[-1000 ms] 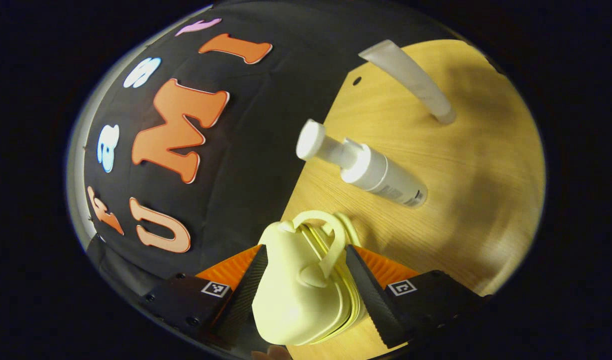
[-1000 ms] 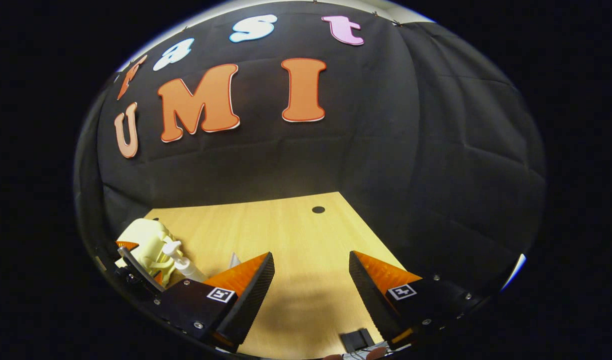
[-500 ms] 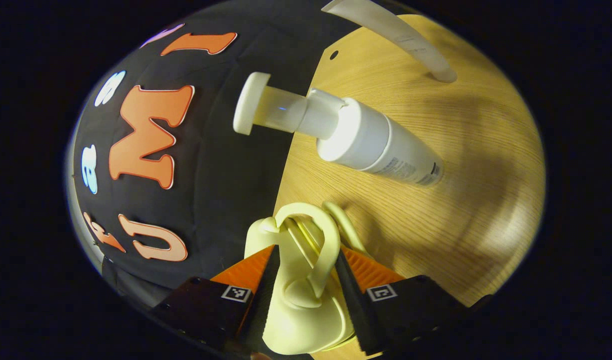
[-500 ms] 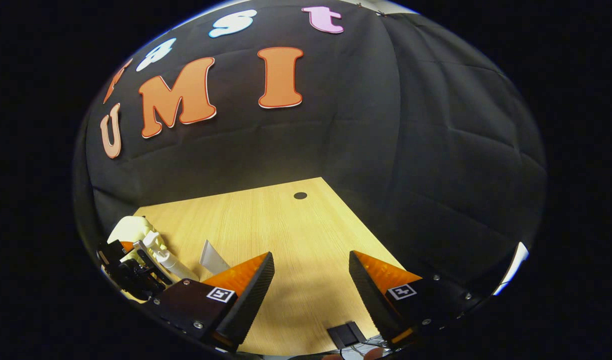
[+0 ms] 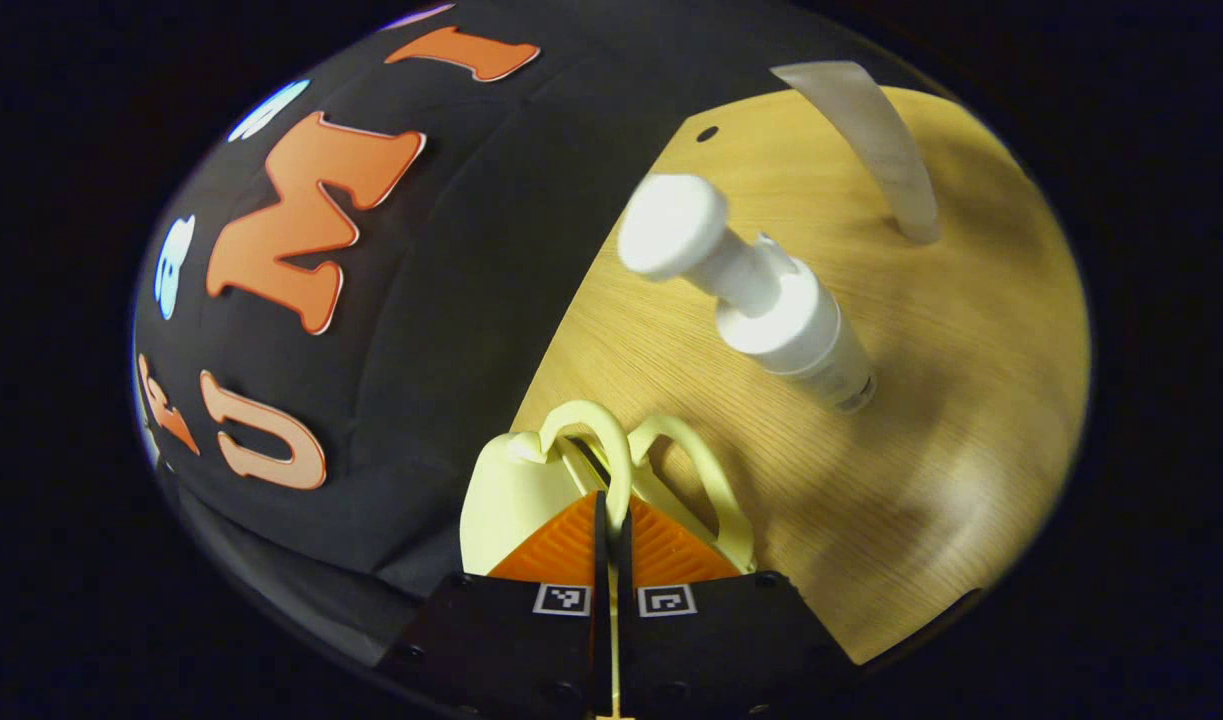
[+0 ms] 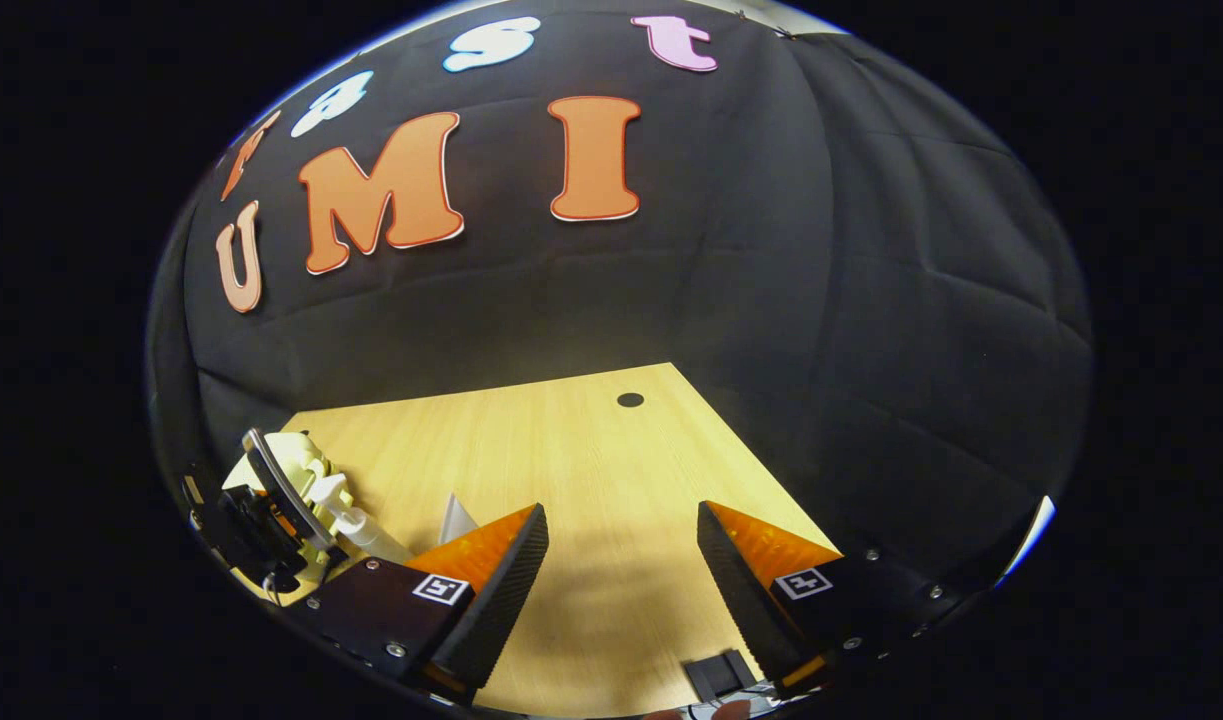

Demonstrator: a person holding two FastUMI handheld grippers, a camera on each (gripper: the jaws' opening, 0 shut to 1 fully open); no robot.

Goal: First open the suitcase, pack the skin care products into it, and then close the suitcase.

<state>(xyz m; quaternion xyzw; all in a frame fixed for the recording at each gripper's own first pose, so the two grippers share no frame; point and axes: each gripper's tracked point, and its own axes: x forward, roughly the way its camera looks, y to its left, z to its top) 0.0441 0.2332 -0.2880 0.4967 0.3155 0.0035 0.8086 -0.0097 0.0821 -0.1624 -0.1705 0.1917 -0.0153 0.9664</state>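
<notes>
A small pale-yellow suitcase stands on the wooden table, close to the booth wall. My left gripper is shut on one of its two loop handles; the other handle hangs free to the right. A white pump bottle and a white tube stand beyond it. In the right gripper view, my right gripper is open over bare table, with nothing between its fingers. The suitcase, the left gripper, the bottle and the tube sit at the lower left there.
The table's far edge meets the black cloth wall, and a round hole lies near its back corner. A small black object rests at the near edge under my right gripper. Open tabletop stretches ahead of the right gripper.
My left gripper has closed from wide around the suitcase's top to pinched on one handle. The right gripper stayed open and barely shifted.
</notes>
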